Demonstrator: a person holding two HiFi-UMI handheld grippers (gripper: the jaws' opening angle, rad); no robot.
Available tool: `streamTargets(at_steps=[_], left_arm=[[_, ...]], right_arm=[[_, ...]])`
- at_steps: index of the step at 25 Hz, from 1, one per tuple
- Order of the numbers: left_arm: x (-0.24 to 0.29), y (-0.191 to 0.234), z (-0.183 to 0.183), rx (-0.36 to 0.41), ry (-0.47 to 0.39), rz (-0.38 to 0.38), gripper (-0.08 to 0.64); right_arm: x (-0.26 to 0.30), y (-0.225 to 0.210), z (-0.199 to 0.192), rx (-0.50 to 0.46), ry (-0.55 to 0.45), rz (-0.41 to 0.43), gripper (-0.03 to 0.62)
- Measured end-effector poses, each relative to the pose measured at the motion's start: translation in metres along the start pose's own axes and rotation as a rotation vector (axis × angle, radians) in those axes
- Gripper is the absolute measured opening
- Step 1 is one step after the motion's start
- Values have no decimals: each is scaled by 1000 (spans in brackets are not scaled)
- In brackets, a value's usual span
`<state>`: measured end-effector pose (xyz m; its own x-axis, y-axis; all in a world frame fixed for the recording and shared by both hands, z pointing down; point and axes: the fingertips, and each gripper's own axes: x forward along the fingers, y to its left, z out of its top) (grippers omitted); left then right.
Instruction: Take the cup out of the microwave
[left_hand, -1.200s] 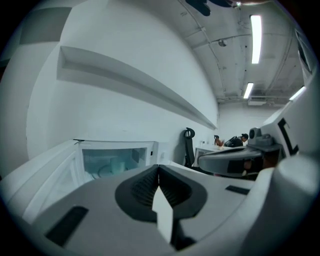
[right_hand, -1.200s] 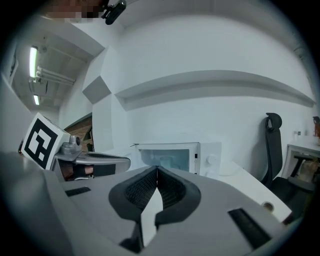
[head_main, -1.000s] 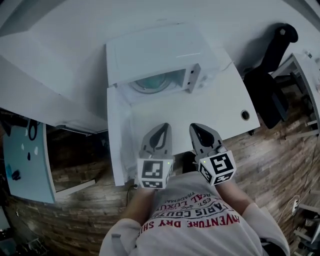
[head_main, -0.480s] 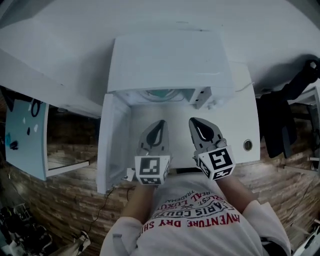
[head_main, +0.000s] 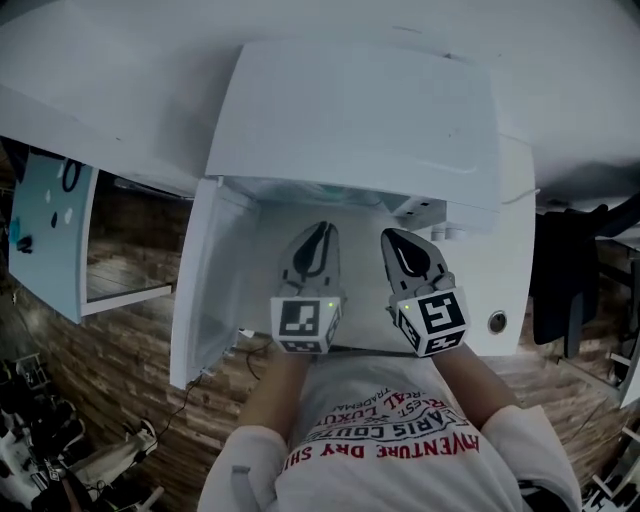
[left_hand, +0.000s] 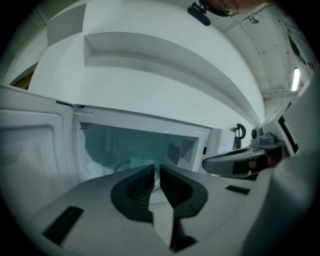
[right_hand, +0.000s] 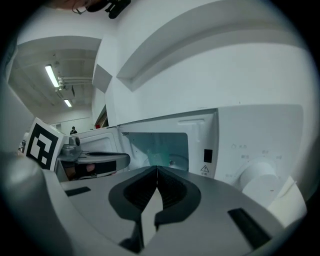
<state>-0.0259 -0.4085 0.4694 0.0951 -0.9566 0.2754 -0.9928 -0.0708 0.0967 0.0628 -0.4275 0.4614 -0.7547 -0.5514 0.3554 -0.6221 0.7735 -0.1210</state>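
The left gripper (left_hand: 156, 168) and right gripper (right_hand: 157, 170) are held shut, with nothing gripped, and are levelled at the open microwave's (head_main: 350, 110) cavity, likely for reaching in. A pale cup (left_hand: 142, 161) is seen on the turntable (left_hand: 119, 168) inside; the door (head_main: 205, 280) is swung aside.

Head view: dim, cool grey-blue cast, low contrast. Strong barrel distortion bows the microwave (head_main: 350, 120) and the wooden floor (head_main: 130, 390) towards the edges. Both gripper views: fisheye, black vignetted corners, foreground soft. Pale teal light fills the microwave cavity. Glare from ceiling strip lights (right_hand: 51, 76) in right gripper view. Shadows soft throughout.
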Motion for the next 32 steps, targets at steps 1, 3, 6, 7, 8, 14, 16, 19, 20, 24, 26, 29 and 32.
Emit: streamTargets(at_steps=[1, 3, 6, 7, 8, 14, 16, 19, 20, 24, 26, 29, 32], left_arm=[[5, 2, -3, -3, 6, 2, 17], [15, 4, -11, -7, 21, -2, 62], [30, 9, -19, -18, 36, -2, 137], [35, 11, -21, -19, 39, 2, 163], [40, 14, -24, -17, 42, 9, 189], [71, 34, -26, -14, 19, 57, 367], [81, 37, -27, -30, 11, 58, 387], [94, 38, -25, -31, -1, 43, 400], [97, 39, -24, -28, -5, 40, 403], [112, 41, -25, -13, -10, 35, 411], [119, 42, -24, 5, -4, 35, 411], [128, 43, -25, 56, 25, 41, 411], [133, 47, -24, 96, 40, 72, 410]], right_arm=[[4, -1, -3, 3, 6, 6, 12], [10, -3, -9, 4, 19, 19, 12], [17, -4, -19, -2, 42, 39, 12], [19, -4, -22, -4, 50, 45, 12], [20, -4, -24, -5, 56, 49, 12], [30, -7, -36, -11, 95, 58, 12], [32, -9, -40, -20, 109, 57, 12], [34, -11, -47, -21, 127, 58, 12], [34, -11, -49, -20, 134, 59, 12], [36, -14, -56, -12, 151, 55, 12], [37, -15, -57, -6, 155, 53, 12], [37, -15, -58, 5, 158, 50, 12], [36, -16, -59, 15, 160, 43, 12]])
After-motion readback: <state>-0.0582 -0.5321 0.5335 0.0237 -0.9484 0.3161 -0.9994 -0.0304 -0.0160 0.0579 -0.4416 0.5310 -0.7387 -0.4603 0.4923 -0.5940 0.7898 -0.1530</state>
